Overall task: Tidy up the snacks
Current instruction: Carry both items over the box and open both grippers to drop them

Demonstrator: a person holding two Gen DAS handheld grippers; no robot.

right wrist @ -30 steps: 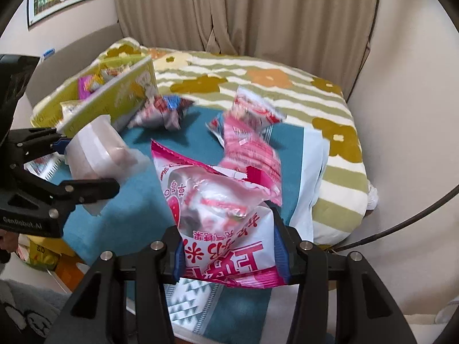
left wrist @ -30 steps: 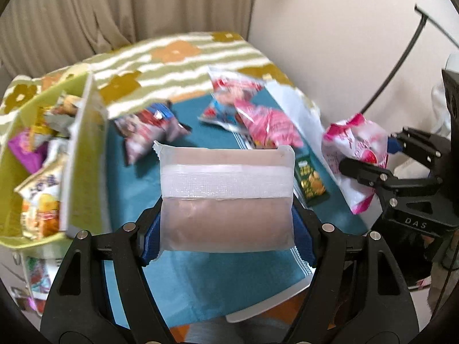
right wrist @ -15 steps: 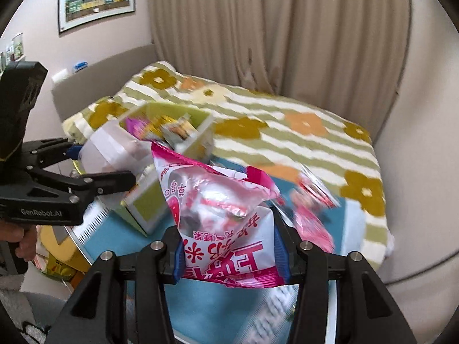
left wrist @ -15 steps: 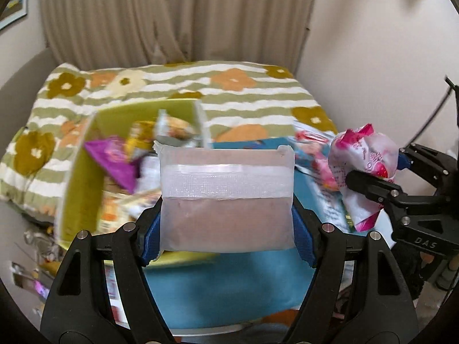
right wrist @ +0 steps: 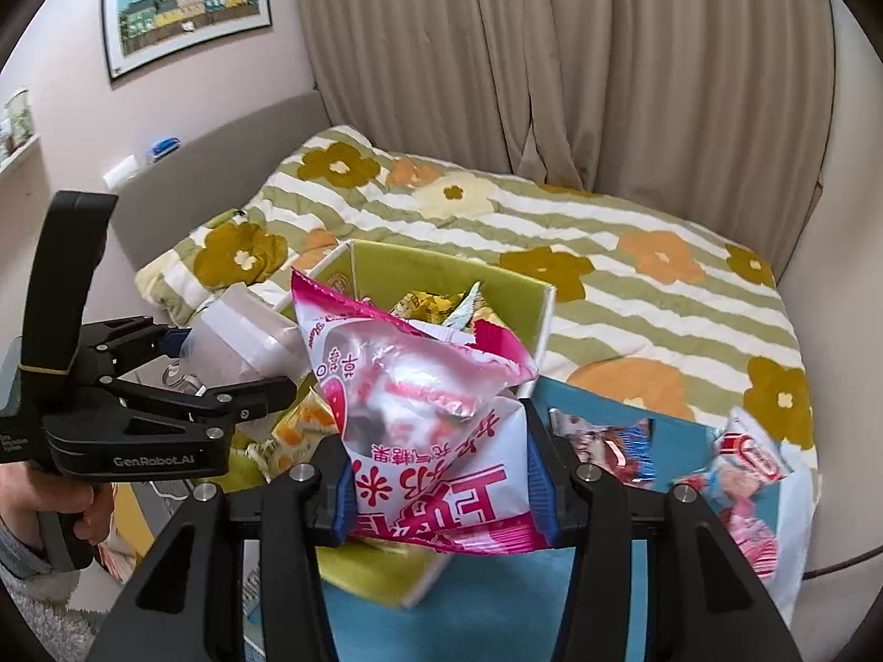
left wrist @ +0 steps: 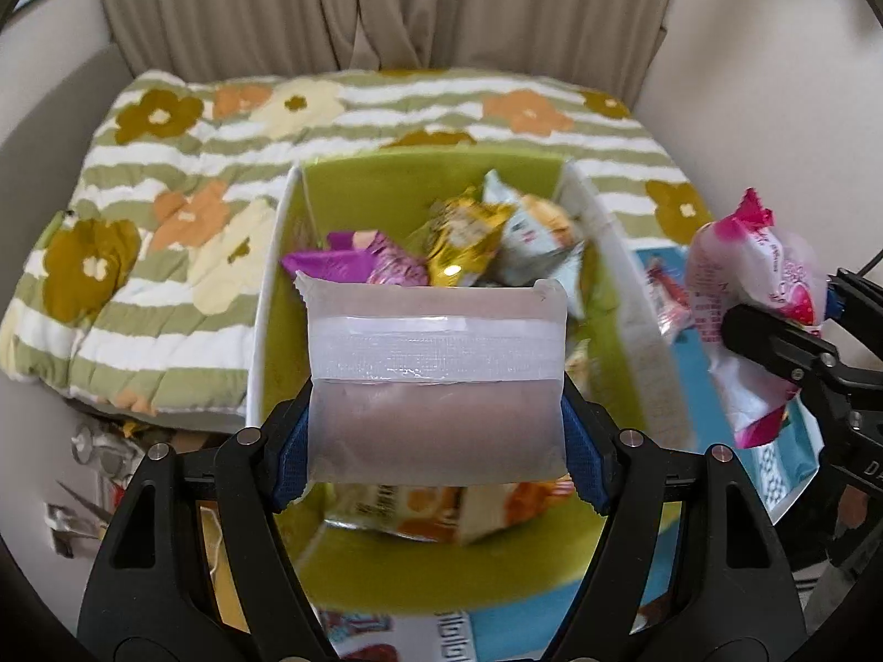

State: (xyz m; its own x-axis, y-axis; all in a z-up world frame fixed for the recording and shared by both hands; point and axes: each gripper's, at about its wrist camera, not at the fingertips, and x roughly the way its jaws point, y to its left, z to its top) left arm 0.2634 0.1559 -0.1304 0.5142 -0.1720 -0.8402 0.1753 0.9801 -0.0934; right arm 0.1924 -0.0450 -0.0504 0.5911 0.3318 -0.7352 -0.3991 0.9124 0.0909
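Pouch [left wrist: 436, 380] (frosted) sits between left claw [left wrist: 436, 441] pads.

A bed [right wrist: 634, 298] with a striped floral quilt [left wrist: 182, 254] carries a teal cloth [right wrist: 651, 430]. On the cloth: a green box [left wrist: 386, 176] of snacks and loose snack packets [right wrist: 612, 449].

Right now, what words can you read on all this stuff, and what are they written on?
"GenRobot.AI": on the side of the left gripper, seen from the right wrist camera.
Big pink characters on the pink snack bag in the right gripper: upside down, I cannot read them surely.
The frosted packet in the left gripper: no print shows.
Wrappers in the green box and the framed picture: too blurred or small to read.
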